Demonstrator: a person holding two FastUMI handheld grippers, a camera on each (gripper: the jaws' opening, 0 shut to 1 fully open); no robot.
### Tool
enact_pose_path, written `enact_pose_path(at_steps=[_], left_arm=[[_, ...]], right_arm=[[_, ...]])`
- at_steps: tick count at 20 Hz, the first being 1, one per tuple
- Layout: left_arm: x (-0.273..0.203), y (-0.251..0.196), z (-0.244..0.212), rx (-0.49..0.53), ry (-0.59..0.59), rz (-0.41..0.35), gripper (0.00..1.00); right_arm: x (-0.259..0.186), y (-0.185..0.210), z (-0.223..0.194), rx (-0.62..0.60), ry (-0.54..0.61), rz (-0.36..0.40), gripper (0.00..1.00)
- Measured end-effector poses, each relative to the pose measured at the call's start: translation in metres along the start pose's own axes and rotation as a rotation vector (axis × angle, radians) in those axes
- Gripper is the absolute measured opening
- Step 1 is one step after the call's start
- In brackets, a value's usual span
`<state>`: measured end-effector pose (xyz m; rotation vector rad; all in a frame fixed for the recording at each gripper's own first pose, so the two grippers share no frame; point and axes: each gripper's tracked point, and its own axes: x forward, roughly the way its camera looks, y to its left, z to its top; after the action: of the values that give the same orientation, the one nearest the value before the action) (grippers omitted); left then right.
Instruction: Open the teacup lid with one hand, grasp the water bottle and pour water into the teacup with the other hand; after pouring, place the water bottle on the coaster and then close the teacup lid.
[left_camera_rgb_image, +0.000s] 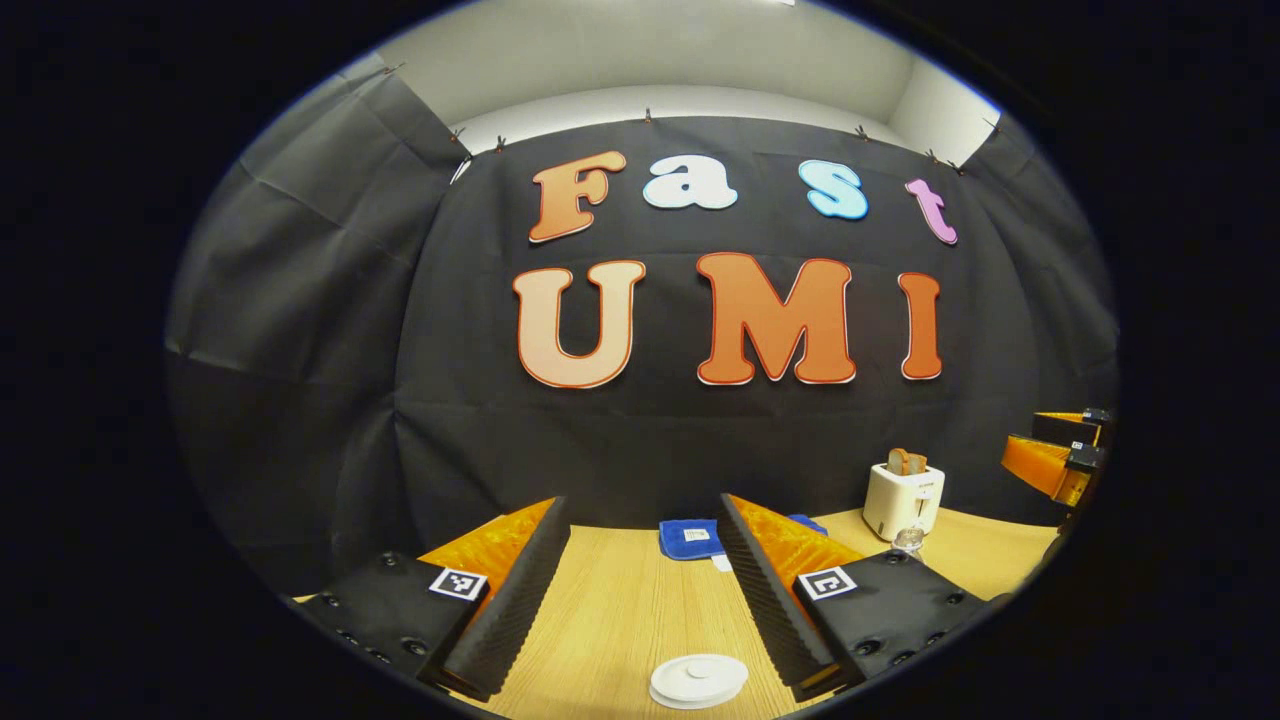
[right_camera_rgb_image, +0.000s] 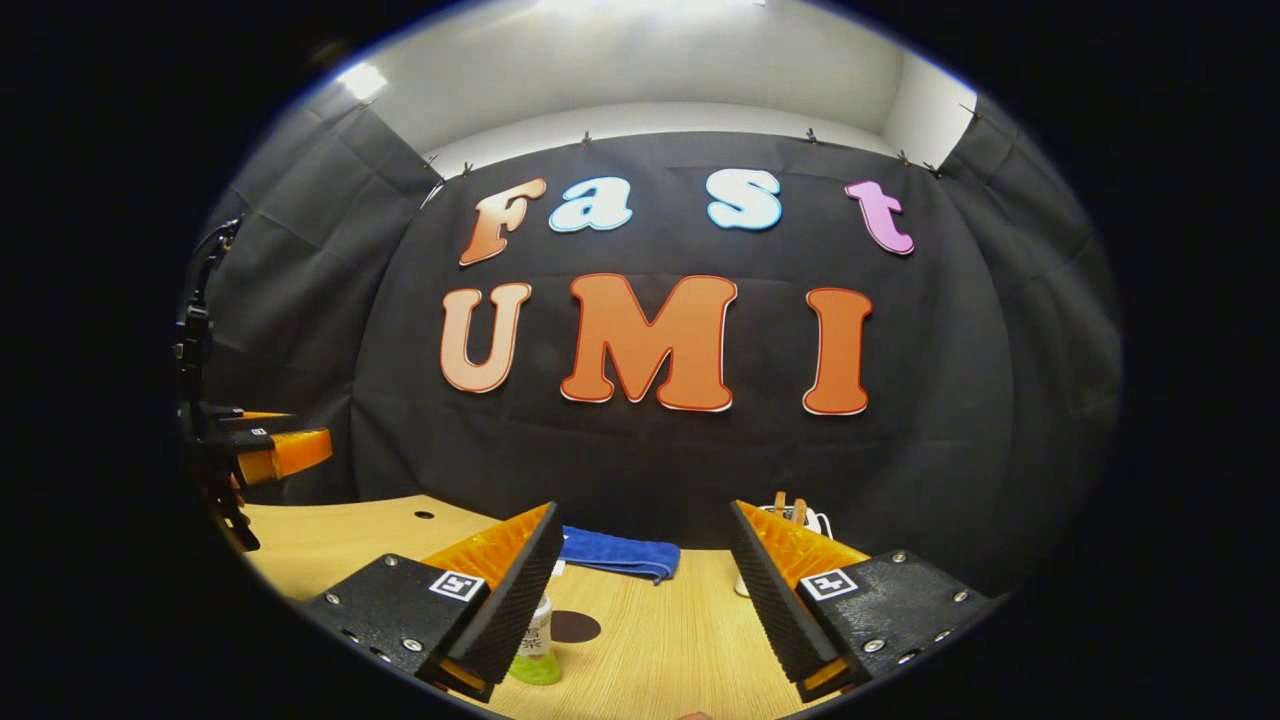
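Left gripper (left_camera_rgb_image: 645, 590) is held above the wooden table (left_camera_rgb_image: 620, 610), its fingers spread wide with nothing between them. The white teacup lid (left_camera_rgb_image: 698, 681) lies on the table below the gap between those fingers, at the near edge of the left gripper view; whether a cup sits beneath it cannot be told. Beyond the lid, against the booth wall, lies a folded blue cloth (left_camera_rgb_image: 690, 538). To the right of the cloth stands a white toaster (left_camera_rgb_image: 903, 500) with a slice of bread in its slot, and a small clear glass item (left_camera_rgb_image: 908, 539) stands just in front of the toaster. Right gripper (right_camera_rgb_image: 645, 590) is likewise spread wide and grips nothing. In the right gripper view the water bottle (right_camera_rgb_image: 537, 650), clear with a green base, stands upright on the table, partly hidden behind the left-hand finger of that gripper. The round dark coaster (right_camera_rgb_image: 575, 626) lies just beside the bottle, on the side toward the wall; contact between them cannot be told. The bottle is not on the coaster.
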<state>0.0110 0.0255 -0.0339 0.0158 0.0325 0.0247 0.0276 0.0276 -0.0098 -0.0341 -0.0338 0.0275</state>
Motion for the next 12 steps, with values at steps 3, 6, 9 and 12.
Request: enact_pose_path(at_steps=[3, 6, 9, 12], left_arm=[[0.003, -0.007, -0.014, 0.023, 0.019, -0.02, 0.97], [0.005, -0.017, -0.03, 0.044, 0.051, -0.041, 0.99], [0.005, -0.029, -0.046, 0.062, 0.078, -0.077, 0.99], [0.004, -0.038, -0.067, 0.083, 0.124, -0.096, 0.99]], right_arm=[[0.002, 0.0, -0.005, -0.013, 0.011, 0.0, 0.99], [0.003, 0.005, -0.012, -0.008, 0.019, 0.017, 0.99], [0.006, 0.009, -0.019, -0.01, 0.033, 0.035, 0.99], [0.008, 0.012, -0.025, -0.013, 0.04, 0.053, 0.99]])
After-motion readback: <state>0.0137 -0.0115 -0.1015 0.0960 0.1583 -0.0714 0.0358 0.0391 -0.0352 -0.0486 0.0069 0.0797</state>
